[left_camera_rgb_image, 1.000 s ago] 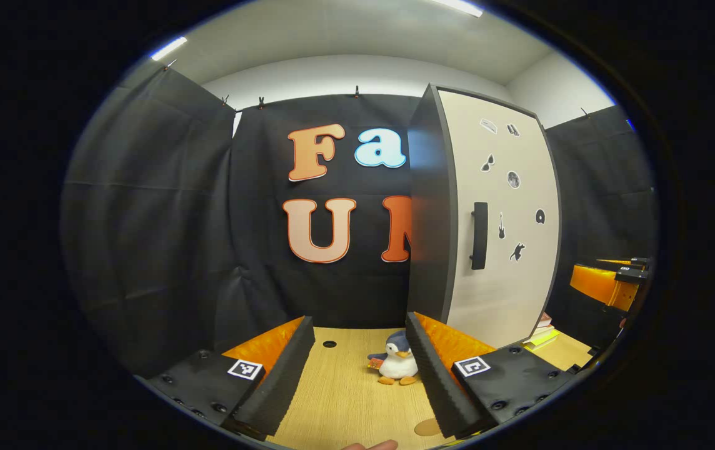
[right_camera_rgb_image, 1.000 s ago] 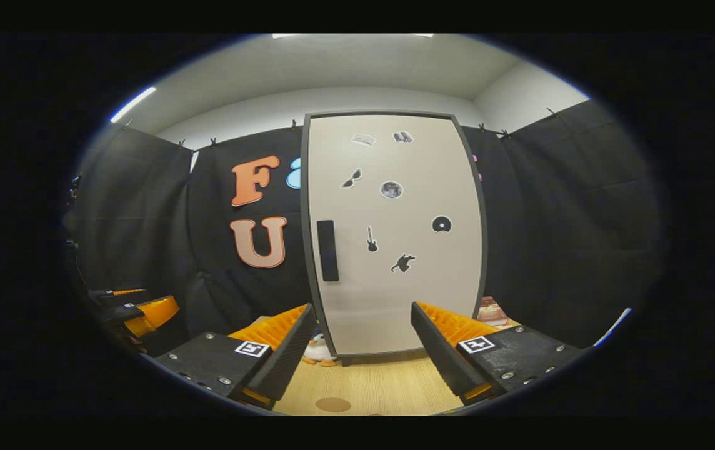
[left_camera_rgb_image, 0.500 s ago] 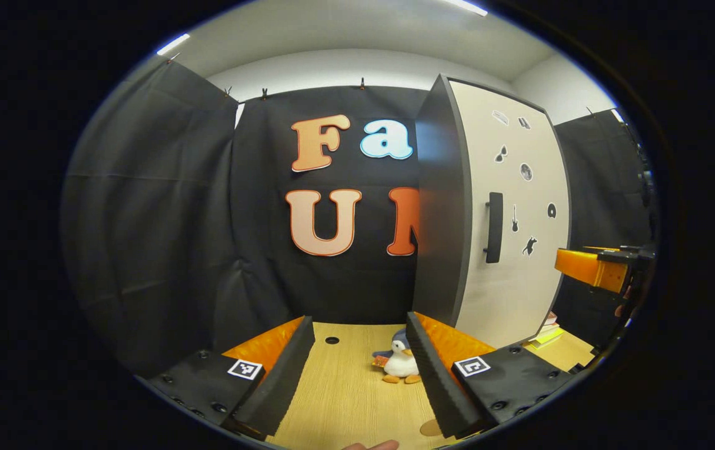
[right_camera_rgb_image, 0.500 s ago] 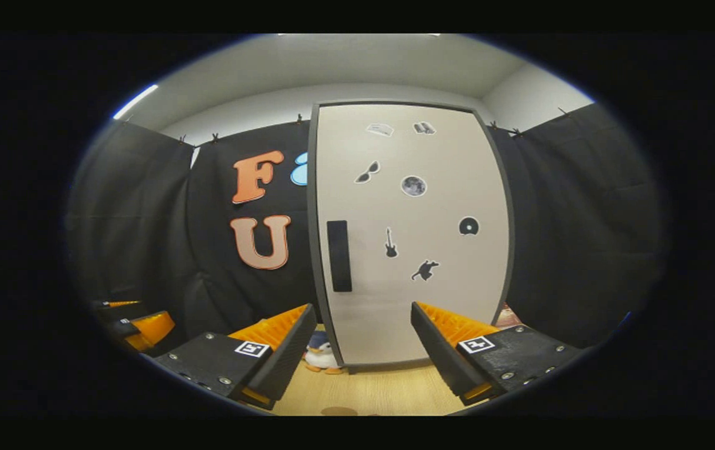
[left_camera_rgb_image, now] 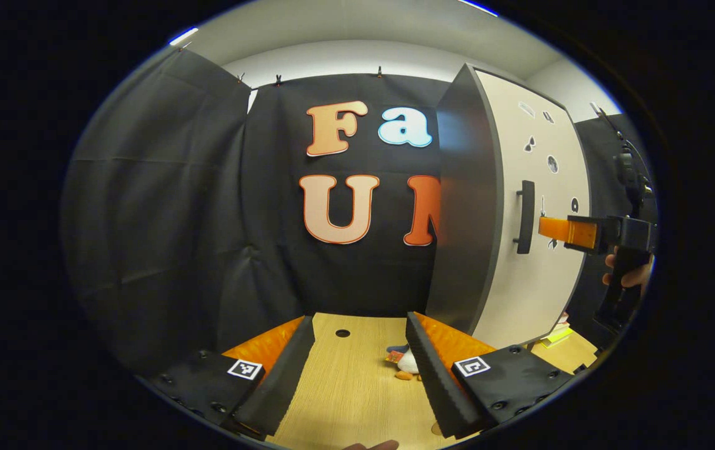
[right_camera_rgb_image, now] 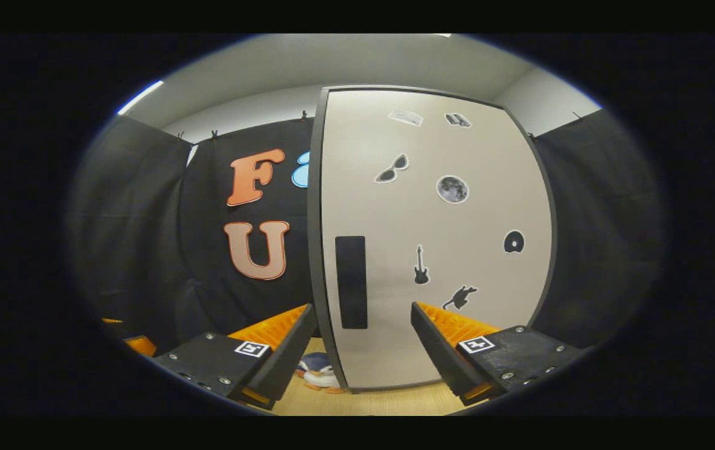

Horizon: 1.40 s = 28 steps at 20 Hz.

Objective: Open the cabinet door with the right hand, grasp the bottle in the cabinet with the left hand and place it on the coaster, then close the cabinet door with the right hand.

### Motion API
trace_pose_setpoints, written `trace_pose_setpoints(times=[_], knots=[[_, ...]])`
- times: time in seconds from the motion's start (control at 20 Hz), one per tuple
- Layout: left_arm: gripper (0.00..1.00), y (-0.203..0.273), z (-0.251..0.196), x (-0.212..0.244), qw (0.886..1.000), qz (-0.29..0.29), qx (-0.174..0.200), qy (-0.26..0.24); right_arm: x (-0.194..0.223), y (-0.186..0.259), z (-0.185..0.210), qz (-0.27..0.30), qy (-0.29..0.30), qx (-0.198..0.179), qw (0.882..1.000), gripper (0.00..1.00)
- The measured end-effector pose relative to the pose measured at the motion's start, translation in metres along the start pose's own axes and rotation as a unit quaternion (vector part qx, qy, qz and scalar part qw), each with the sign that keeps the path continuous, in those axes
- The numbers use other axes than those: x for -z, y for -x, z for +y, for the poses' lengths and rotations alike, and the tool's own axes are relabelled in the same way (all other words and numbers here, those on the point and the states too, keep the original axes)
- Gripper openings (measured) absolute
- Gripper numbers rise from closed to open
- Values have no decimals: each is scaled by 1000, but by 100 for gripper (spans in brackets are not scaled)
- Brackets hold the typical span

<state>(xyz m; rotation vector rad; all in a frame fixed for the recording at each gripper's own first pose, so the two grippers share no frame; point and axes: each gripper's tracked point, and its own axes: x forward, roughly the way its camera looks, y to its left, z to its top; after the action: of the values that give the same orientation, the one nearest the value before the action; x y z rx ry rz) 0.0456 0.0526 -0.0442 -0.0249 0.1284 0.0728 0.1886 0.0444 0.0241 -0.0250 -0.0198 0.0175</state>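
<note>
Here, my right gripper [right_camera_rgb_image: 362, 350], jaws apart and empty, faces the shut cabinet door [right_camera_rgb_image: 432, 250], whose upright handle [right_camera_rgb_image: 351, 281] stands just above and slightly left, while my left gripper [left_camera_rgb_image: 357, 369], also spread, waits over the table [left_camera_rgb_image: 345, 400].

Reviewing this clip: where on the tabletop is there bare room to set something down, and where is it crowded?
Bare wood lies between the left gripper fingers, up to the cable hole by the cloth wall. It is crowded beside the cabinet: the penguin toy at its left foot, stacked books on its far side.
</note>
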Motion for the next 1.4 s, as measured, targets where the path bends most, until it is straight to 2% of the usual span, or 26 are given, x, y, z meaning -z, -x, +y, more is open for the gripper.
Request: trace_pose_setpoints(times=[0.35,0.4,0.5,0.55,0.75,0.8,0.85,0.9,1.0,1.1,1.2,1.25,1.35,1.4], knots=[[96,-16,40,12,999,18,-37,15,-11,-53,9,-8,0,2,1000,95],[95,-18,46,10,999,17,-43,14,-9,-60,9,-3,0,2,1000,87],[96,-22,53,11,998,17,-51,13,-8,-66,10,-7,8,2,1000,94],[96,-22,55,13,998,19,-52,14,-10,-68,9,-14,12,6,1000,94],[96,-25,58,21,998,29,-55,17,-3,-72,2,-3,18,23,1000,70],[96,-25,59,21,998,29,-56,17,-1,-72,1,0,16,25,1000,54],[96,-24,62,21,998,30,-58,16,-2,-72,5,1,8,18,1000,52],[96,-23,62,21,998,31,-59,15,-1,-72,5,1,3,20,1000,41],[96,-21,62,25,997,34,-63,17,-1,-70,3,3,2,20,1000,35],[96,-16,63,26,997,35,-66,18,0,-67,4,9,-10,16,1000,34],[96,-7,61,25,997,33,-67,14,-1,-63,3,16,-20,13,1000,27],[96,-2,60,22,997,31,-70,12,-1,-60,3,18,-23,12,1000,30],[96,11,57,19,997,27,-76,8,-5,-52,3,19,-23,6,1000,29],[96,21,53,17,997,25,-77,7,-8,-46,4,20,-27,2,999,24]])
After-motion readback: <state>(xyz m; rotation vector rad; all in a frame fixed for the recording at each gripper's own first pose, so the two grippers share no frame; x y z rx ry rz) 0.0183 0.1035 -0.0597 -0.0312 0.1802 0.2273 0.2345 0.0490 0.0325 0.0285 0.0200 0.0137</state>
